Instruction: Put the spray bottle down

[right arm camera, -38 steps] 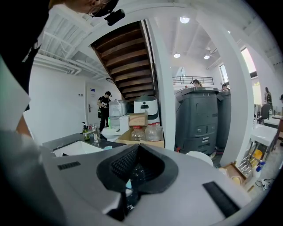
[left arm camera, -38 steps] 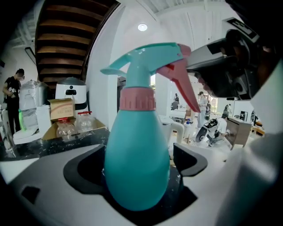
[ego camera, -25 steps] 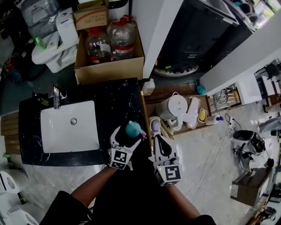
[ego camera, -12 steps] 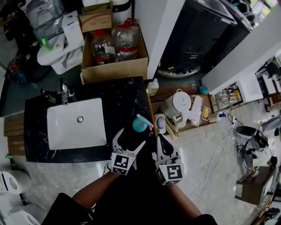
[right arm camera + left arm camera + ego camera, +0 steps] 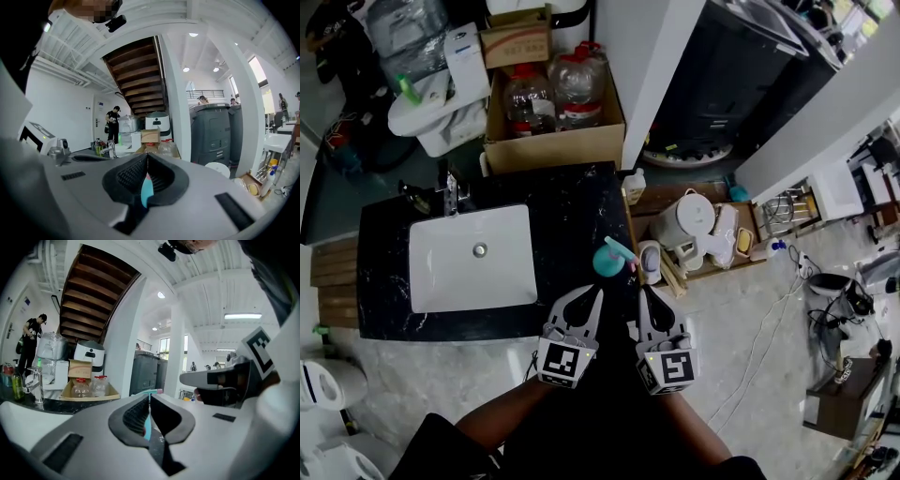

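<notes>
Spray bottle [image 5: 610,257] set down on the counter, both my grippers off it
The teal bottle stands on the black counter [image 5: 567,202] near its right edge, right of the white sink [image 5: 473,272]. My left gripper [image 5: 596,294] hangs just on the near side of it, jaws closing, pads together on nothing. My right gripper [image 5: 643,292] is just right of the left one, jaws pressed together and empty
</notes>
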`<control>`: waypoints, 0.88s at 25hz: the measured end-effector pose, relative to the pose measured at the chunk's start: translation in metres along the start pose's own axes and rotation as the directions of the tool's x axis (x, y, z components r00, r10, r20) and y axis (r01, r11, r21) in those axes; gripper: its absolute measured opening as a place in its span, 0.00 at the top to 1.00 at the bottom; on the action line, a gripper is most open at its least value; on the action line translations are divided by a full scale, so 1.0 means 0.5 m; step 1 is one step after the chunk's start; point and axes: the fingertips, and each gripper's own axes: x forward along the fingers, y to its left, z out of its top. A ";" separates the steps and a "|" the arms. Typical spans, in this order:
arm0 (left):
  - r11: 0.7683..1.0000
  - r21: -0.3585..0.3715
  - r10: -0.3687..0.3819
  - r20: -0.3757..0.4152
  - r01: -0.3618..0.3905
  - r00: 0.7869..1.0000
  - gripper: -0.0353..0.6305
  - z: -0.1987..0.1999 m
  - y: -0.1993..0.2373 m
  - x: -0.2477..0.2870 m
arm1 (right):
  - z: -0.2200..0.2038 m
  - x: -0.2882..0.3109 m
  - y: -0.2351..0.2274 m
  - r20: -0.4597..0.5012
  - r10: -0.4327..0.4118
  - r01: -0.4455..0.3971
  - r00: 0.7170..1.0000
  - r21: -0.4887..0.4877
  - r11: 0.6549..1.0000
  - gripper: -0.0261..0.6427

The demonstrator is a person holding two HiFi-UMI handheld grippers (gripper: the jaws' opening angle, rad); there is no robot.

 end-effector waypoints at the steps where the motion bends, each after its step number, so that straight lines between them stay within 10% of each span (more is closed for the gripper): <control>1: 1.000 -0.008 0.001 0.011 -0.001 1.000 0.93 0.008 -0.001 -0.004 | -0.002 0.000 0.004 -0.004 0.000 -0.001 1.000 -0.007 1.000 0.94; 11: 0.993 -0.035 0.117 0.094 -0.114 0.989 0.93 0.076 0.027 -0.055 | 0.015 -0.008 0.038 0.027 -0.014 0.016 1.000 -0.083 0.996 0.94; 22: 0.998 0.034 0.047 0.119 -0.051 0.992 0.93 0.096 -0.035 -0.046 | 0.012 -0.028 0.007 0.027 -0.037 0.038 0.999 -0.039 0.999 0.94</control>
